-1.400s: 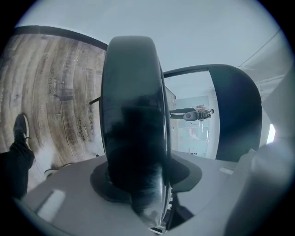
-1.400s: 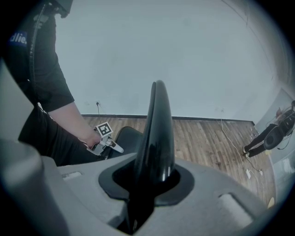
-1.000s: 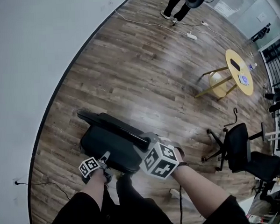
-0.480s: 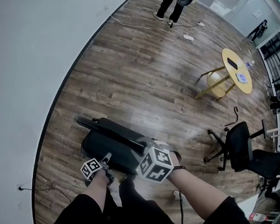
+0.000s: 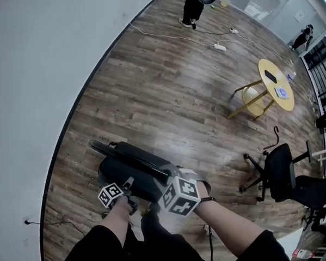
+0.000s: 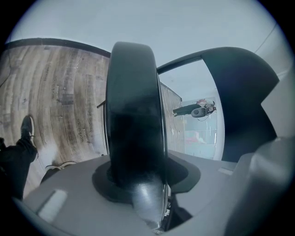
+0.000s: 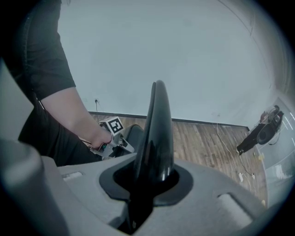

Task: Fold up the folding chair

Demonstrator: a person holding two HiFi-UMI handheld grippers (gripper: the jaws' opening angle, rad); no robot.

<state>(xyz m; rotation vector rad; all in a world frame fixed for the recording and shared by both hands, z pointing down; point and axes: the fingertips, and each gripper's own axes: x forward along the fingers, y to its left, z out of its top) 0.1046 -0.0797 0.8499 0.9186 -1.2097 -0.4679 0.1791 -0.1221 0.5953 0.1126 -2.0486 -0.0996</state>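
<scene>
Lifting the padded seat (image 6: pixel 133 115) clamped between its jaws, the left gripper (image 5: pixel 127 184) has swung it nearer the backrest (image 7: pixel 156 133) that the right gripper (image 5: pixel 168 173) pinches steady, so the folding chair (image 5: pixel 121 166), just ahead of both tools, looks about half folded.
</scene>
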